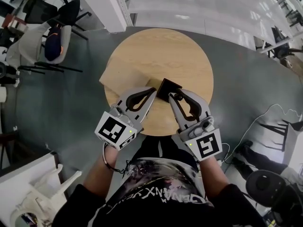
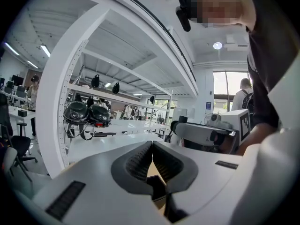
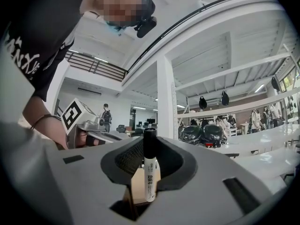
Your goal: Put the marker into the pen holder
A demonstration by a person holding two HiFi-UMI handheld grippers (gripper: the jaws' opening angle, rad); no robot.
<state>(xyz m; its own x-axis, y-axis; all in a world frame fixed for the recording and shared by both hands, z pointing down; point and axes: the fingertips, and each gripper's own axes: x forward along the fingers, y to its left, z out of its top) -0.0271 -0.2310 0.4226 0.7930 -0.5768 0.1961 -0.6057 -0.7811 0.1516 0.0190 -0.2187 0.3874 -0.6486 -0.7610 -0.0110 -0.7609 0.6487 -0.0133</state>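
A black square pen holder (image 1: 167,88) stands near the front of the round wooden table (image 1: 161,51). My right gripper (image 1: 173,97) is just beside its near right corner, shut on a marker. In the right gripper view the marker (image 3: 149,172) is white with a black cap and stands upright between the jaws of the right gripper (image 3: 150,146). My left gripper (image 1: 152,91) sits at the holder's near left side, its jaws shut with nothing between them. Below the closed tips of the left gripper (image 2: 152,146) a dark part of the holder (image 2: 156,189) shows.
A pale flat sheet (image 1: 118,77) overhangs the table's left edge. Office chairs (image 1: 52,37) stand on the grey floor at the far left, and a white plastic chair (image 1: 42,193) at the near left. Cables and a dark base (image 1: 265,183) lie at the right.
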